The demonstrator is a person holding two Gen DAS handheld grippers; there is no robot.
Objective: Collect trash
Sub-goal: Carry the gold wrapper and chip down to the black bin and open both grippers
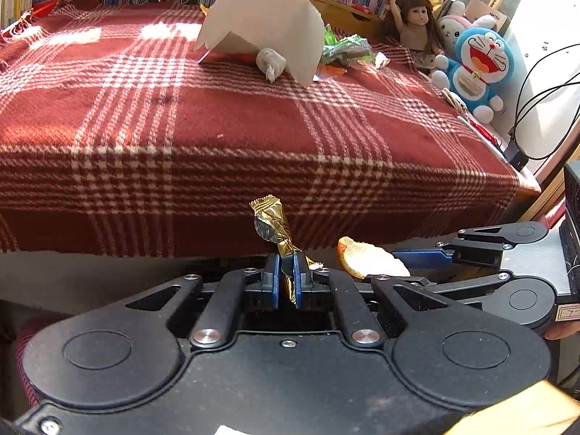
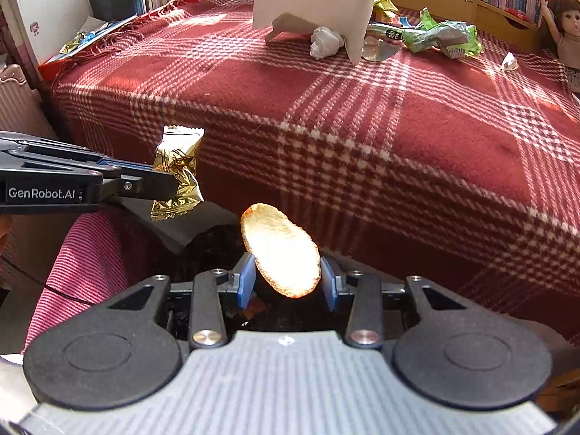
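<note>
My left gripper [image 1: 288, 268] is shut on a crumpled gold foil wrapper [image 1: 272, 224], which sticks up from between the blue pads. From the right wrist view the same left gripper [image 2: 174, 181] comes in from the left with the gold wrapper [image 2: 177, 170]. The right gripper [image 2: 286, 275] is shut on an oval piece of orange peel [image 2: 281, 250], pale side lit by the sun. In the left wrist view the right gripper [image 1: 402, 270] holds the peel [image 1: 366, 259] just right of my left fingers. Both hang off the near edge of the blanket, over a dark bin opening [image 2: 214, 246].
A red plaid blanket [image 1: 217, 127] covers the surface ahead. At its far side stand a folded white paper [image 1: 264, 18], a crumpled tissue [image 1: 270, 61] and green wrappers [image 1: 344, 49]. A doll [image 1: 417, 21] and a blue plush toy [image 1: 478, 61] sit at the right, with bookshelves behind.
</note>
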